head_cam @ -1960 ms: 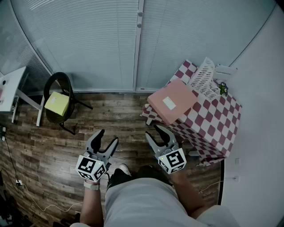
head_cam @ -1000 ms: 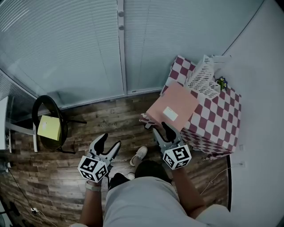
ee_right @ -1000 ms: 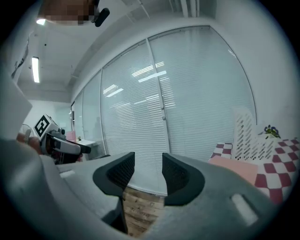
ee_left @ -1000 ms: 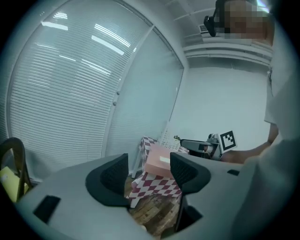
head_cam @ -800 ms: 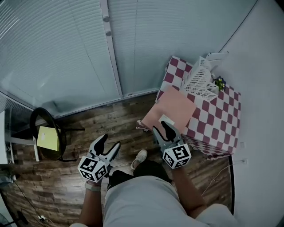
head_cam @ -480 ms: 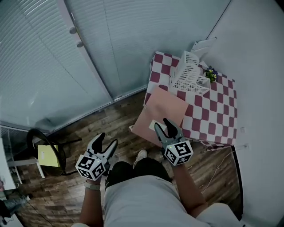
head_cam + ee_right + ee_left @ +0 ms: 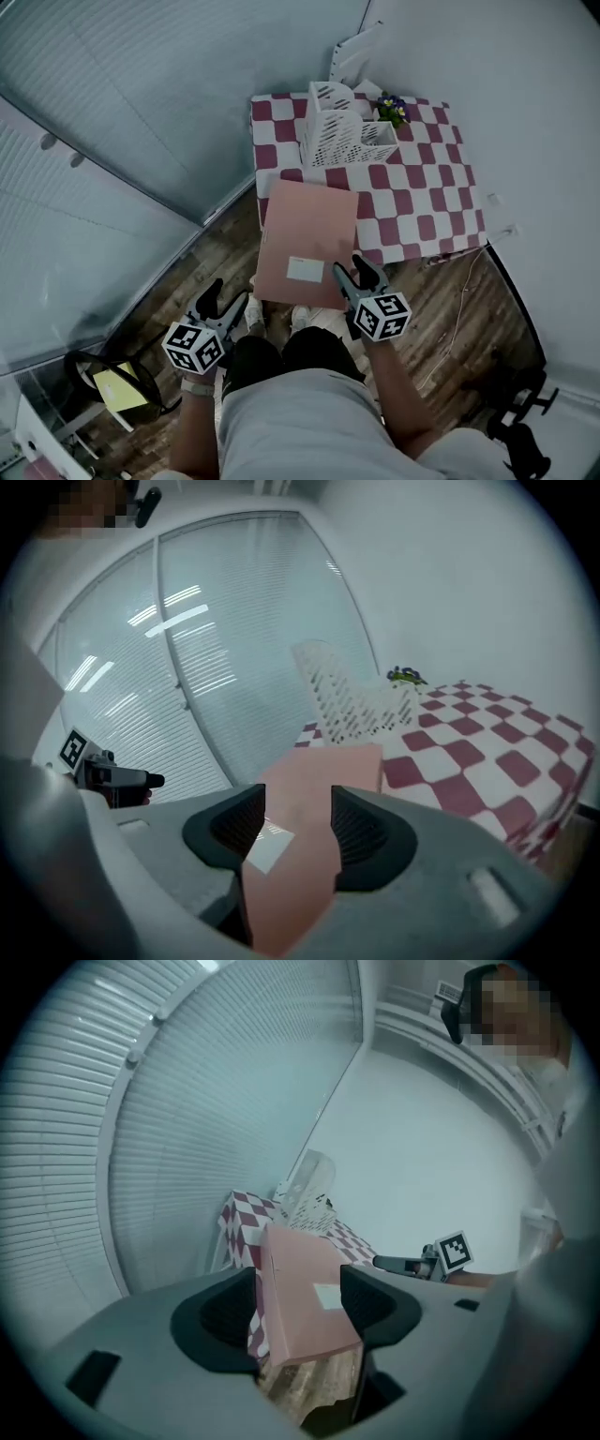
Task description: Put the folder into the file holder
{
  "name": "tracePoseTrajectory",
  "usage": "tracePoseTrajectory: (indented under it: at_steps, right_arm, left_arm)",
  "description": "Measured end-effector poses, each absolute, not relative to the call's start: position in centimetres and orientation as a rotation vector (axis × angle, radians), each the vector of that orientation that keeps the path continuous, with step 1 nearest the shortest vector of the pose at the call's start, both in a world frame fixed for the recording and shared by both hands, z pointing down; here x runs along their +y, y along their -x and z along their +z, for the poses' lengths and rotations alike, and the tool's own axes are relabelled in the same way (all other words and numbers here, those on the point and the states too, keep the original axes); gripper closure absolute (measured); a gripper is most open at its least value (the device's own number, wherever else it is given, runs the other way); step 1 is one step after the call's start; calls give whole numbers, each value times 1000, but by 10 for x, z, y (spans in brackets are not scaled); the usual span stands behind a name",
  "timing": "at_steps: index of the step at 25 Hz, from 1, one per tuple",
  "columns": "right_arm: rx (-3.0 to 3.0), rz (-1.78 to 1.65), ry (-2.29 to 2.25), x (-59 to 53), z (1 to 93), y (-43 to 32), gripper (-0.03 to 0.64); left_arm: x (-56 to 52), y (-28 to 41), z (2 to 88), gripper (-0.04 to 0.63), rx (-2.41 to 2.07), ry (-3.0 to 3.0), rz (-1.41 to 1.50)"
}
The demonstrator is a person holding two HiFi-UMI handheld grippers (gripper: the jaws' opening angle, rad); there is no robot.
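Folder [image 7: 307, 234], pink with a white label, hangs out over the floor in front of the person. Its far end reaches over the near edge of the checked table [image 7: 431, 206]; whether that end rests on the cloth I cannot tell. The right gripper [image 7: 354, 272] has the folder's near edge between its jaws, and those jaws are easing apart, though the pads look to be touching it. The left gripper [image 7: 225, 293] is spread and empty, low at the person's left side and well apart from the folder.

The white mesh file holder [image 7: 339, 136] stands at the back of the table, beyond the folder's far end. The step in hand looks like carrying the folder to it. To do that well, the right grip should be firm before any lift, since a loose pinch on one edge lets a flat folder droop or twist. The left gripper could take the free side. Then stand the folder on edge, line it up with a slot, and lower it straight in.
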State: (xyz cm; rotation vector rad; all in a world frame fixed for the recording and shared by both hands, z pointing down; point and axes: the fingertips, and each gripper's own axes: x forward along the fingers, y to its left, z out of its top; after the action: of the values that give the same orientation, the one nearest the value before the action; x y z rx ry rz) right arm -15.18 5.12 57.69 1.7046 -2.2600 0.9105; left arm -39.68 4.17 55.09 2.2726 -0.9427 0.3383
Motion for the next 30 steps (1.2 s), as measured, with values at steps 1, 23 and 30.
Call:
tracePoseTrajectory:
  at_steps: [1,23,30]
  right_arm:
    - [-2205,941,-1741,55,586,145,414]
    - [-1883,1430,-2192,123,656,162,423]
    - [-1880,1482,-2164,139,659,184,422]
  left_arm:
    - [36,394,558,333,-906,-2272,359]
    - [28,349,669,333,-302,-2129,650]
    - [29,356,667,396,-284,-2114,602]
